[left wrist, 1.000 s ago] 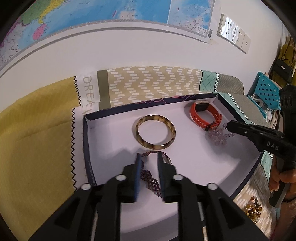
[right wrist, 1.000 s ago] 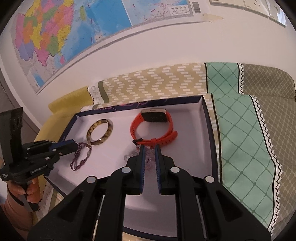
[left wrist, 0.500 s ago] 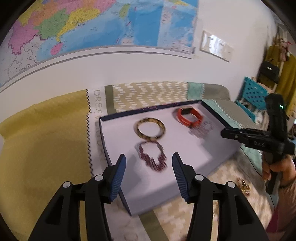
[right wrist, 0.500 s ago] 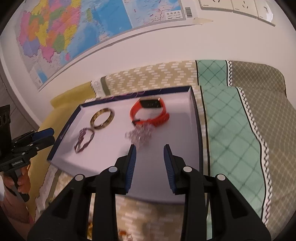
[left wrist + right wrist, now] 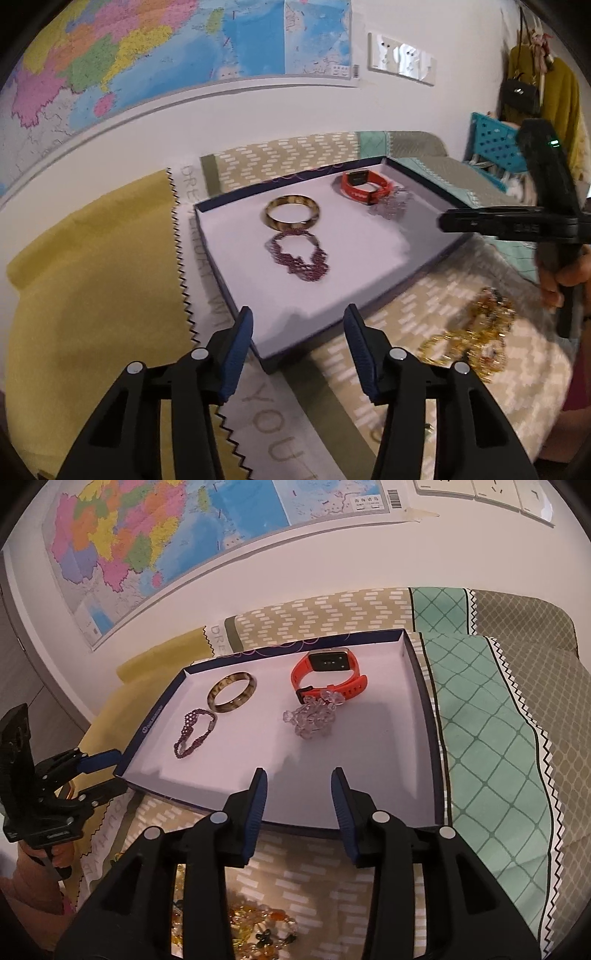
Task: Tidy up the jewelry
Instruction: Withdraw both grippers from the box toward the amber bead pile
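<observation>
A shallow dark-rimmed tray (image 5: 236,314) (image 5: 424,686) with a white floor holds a tortoiseshell bangle (image 5: 291,215) (image 5: 232,697), a purple beaded bracelet (image 5: 300,254) (image 5: 194,732), a red watch (image 5: 364,185) (image 5: 328,674) and a clear crystal bracelet (image 5: 391,206) (image 5: 314,716). My left gripper (image 5: 297,350) is open and empty, just off the tray's near left corner. My right gripper (image 5: 297,805) is open and empty, over the tray's near edge. Gold and amber jewelry (image 5: 472,339) (image 5: 258,930) lies on the cloth in front of the tray.
The tray sits on patchwork cloth: yellow (image 5: 92,295) at left, olive chevron (image 5: 314,613) behind, teal lattice (image 5: 491,738) at right. A wall map (image 5: 147,55) hangs behind. A blue basket (image 5: 495,144) and hanging clothes are far right.
Both grippers opened, let go of the purple and crystal bracelets in the tray, and pulled back toward the tray's near edge.
</observation>
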`<state>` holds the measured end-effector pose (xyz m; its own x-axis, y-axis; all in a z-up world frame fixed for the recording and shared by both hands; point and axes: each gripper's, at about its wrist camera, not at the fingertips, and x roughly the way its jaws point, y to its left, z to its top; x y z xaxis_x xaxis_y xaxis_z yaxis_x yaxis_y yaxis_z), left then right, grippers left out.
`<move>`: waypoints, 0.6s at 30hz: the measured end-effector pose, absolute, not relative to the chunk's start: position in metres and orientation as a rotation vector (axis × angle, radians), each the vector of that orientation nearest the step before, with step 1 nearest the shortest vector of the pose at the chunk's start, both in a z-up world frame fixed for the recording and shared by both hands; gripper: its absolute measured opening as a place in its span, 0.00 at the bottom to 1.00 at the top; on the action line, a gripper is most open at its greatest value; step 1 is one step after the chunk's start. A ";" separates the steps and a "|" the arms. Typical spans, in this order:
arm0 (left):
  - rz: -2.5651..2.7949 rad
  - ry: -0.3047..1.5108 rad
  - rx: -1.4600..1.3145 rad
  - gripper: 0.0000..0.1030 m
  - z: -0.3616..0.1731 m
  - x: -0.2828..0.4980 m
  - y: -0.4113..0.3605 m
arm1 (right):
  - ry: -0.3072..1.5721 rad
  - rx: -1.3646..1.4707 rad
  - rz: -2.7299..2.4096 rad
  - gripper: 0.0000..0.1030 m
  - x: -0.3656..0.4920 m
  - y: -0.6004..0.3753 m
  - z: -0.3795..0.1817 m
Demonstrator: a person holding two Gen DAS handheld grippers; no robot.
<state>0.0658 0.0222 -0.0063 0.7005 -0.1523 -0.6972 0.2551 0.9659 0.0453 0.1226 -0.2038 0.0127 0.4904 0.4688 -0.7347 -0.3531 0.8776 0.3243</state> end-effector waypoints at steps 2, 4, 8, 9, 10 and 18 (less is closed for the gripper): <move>-0.219 0.757 0.124 0.47 -0.006 0.070 0.025 | 0.930 0.144 0.506 0.38 0.121 -0.204 0.014; -0.175 0.762 0.140 0.31 -0.008 0.076 0.026 | 0.926 0.147 0.508 0.41 0.119 -0.204 0.015; -0.164 0.767 0.134 0.28 -0.012 0.085 0.028 | 0.916 0.156 0.512 0.43 0.114 -0.205 0.018; -0.159 0.767 0.142 0.28 -0.013 0.087 0.027 | 0.914 0.159 0.514 0.44 0.112 -0.205 0.018; -0.152 0.769 0.149 0.27 -0.014 0.090 0.026 | 0.911 0.161 0.517 0.46 0.110 -0.206 0.019; -0.181 0.741 0.110 0.27 -0.008 0.086 0.029 | 0.889 0.175 0.530 0.50 0.099 -0.212 0.028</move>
<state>0.0857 0.0286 -0.0082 0.7231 -0.1243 -0.6795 0.2021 0.9787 0.0361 0.0987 -0.2120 0.0276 0.5120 0.5087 -0.6922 -0.3672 0.8581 0.3590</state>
